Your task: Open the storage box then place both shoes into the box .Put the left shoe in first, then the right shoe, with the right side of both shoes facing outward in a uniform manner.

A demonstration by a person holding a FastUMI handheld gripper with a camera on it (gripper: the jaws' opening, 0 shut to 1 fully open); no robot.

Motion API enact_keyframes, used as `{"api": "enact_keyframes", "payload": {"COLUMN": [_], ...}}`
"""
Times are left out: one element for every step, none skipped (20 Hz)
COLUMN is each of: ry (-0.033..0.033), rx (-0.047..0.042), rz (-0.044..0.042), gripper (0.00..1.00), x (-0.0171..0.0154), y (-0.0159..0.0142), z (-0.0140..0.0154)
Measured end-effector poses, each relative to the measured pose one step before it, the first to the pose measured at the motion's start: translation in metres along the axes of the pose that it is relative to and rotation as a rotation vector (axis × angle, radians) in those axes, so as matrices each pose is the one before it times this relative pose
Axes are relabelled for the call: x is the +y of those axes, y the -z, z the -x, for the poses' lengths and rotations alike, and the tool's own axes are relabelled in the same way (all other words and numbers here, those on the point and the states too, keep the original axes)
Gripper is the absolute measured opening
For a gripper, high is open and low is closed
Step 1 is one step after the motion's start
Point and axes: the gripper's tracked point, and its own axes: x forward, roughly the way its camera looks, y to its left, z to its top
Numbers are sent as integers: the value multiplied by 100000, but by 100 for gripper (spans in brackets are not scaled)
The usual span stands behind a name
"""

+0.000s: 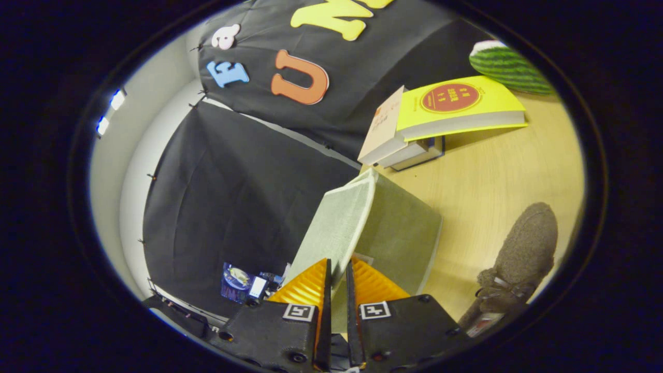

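Jaws (337,280) nearly closed, pinching box lid (339,228), view tilted

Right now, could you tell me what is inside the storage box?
Cannot tell: the gripper, shut on the lid, holds it raised, but the lid and the storage box wall hide the interior. One shoe lies outside.

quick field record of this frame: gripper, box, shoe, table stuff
gripper: gripper shut on the lid
lid: lid of the storage box, lifted, its edge between the fingers
box: storage box on the wooden table, open
shoe: one brown shoe on the table beside the box
beyond box: stack of books, striped green thing
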Motion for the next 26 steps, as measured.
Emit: {"api": "enact_keyframes", "payload": {"ry": [800, 628, 88, -152, -594, -603, -750, -398, 265, 1333, 1748, 1220, 760, 71, 519, 1524, 2174, 2097, 2192, 1778, 1624, 1295, 1242, 913, 608, 245], "rx": [-1665, -599, -741, -1845, -1178, -843, -893, -436, -597, -338, -618, 510, -623, -330, -619, 154, -18, -509, -54, -857, -872, -834, -1113, -2078, -1847, -1781], "rz": [1951, 891, 737, 1276, 1301, 1291, 1184, 1456, 1287, 2247, 1590, 2143, 1446, 1438, 685, 735, -151, -431, -314, -182, 69, 34, 274, 457, 1014, 1293], "gripper": [16, 15, 13, 13, 13, 13, 12, 13, 12, 11, 10, 10, 10, 10, 10, 10, 10, 10, 10, 10, 10, 10, 10, 9, 10, 10], "x": [587, 563, 673, 988, 1128, 1001, 1172, 1133, 965, 821, 680, 1094, 1171, 1190, 1014, 783, 667, 649, 545, 794, 628, 647, 696, 810, 816, 843], "y": [-194, -113, -178, -316, -317, -64, -276, -158, -291, 24, -388, 2, -292, -259, -320, -76, -255, -300, -234, -228, -234, -66, -127, -84, -80, 172], "z": [212, 159, 14, 102, 16, 288, 114, 64, -49, -222, -309, -101, -267, -166, -417, -445, -535, -581, -532, -418, -541, -436, -617, -430, -545, -549]}}
